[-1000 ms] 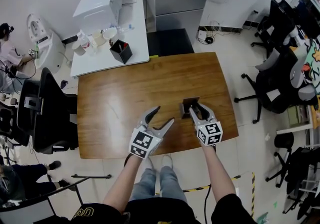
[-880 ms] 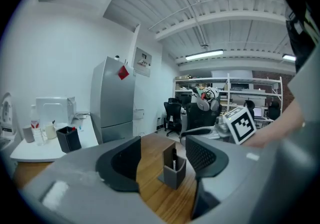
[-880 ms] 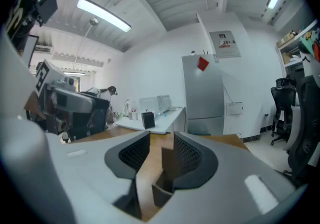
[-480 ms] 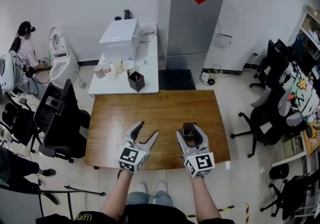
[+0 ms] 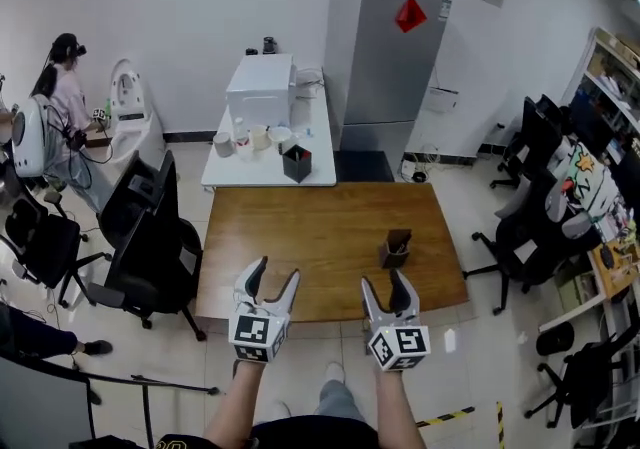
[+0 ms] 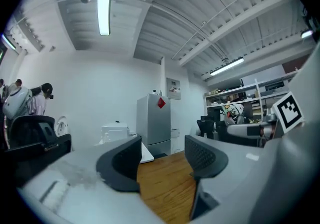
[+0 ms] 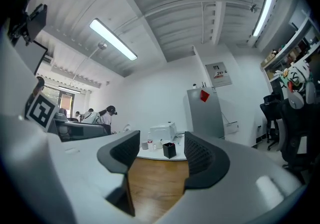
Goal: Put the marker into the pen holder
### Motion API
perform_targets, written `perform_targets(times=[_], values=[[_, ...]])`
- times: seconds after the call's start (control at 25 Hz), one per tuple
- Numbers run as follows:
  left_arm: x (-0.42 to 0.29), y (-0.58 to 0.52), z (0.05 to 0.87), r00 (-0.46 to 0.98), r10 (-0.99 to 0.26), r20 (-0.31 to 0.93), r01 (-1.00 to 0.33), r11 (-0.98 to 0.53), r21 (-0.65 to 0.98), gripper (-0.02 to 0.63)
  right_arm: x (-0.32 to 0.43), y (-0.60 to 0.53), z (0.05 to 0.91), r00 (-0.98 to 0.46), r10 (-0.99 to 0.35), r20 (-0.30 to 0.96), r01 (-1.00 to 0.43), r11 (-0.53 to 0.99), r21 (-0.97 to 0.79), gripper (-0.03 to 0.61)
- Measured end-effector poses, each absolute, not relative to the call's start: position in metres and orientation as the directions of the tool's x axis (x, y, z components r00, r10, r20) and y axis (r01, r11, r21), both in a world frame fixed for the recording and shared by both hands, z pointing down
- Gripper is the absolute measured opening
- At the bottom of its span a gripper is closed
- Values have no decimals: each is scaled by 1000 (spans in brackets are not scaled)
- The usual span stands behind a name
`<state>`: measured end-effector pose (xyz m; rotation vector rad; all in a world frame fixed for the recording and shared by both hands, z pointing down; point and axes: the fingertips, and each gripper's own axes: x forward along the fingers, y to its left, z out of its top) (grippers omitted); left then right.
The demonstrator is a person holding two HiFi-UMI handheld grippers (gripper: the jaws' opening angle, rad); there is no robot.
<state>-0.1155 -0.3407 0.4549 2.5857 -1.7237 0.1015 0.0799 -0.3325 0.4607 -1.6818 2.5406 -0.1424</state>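
the holder [image 5: 396, 248] stands on the counter [image 5: 300, 237]. the left gripper [image 5: 277, 272] has its fingers apart. the right gripper [image 5: 384, 280] has its fingers opening, with nothing between them.

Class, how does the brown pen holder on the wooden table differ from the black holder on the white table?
Colour: the pen holder is brown, the black holder black. Place: the pen holder stands alone on the wooden table; the black holder shares the white table with cups. Both stand upright.

Smooth, glossy wood table [image 5: 310, 237]; matt grey metal fridge [image 5: 385, 67].
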Motion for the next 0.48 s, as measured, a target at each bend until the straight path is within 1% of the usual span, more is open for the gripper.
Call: perform_targets(times=[0.16, 0.24, 0.32, 0.4, 0.48], values=[[-150, -288, 452, 393, -917, 74, -917, -396, -47, 275, 40, -283, 450, -368, -929, -35, -924, 370, -92, 273], [-161, -262, 452, 406, -911, 71, -911, -410, -41, 276, 20, -257, 436, -398, -914, -78, -908, 405, -109, 273], [-172, -238, 449, 398, -915, 63, -916, -400, -22, 276, -2, -232, 424, -436, -894, -105, -893, 444, -72, 273], [-186, -227, 438, 360, -933, 24, -932, -361, -19, 276, -19, -224, 422, -449, -892, -55, -893, 450, -6, 273], [-197, -226, 428, 326, -946, -1, -945, -325, -11, 275, -27, -230, 429, -435, -900, 26, -900, 435, 4, 273]])
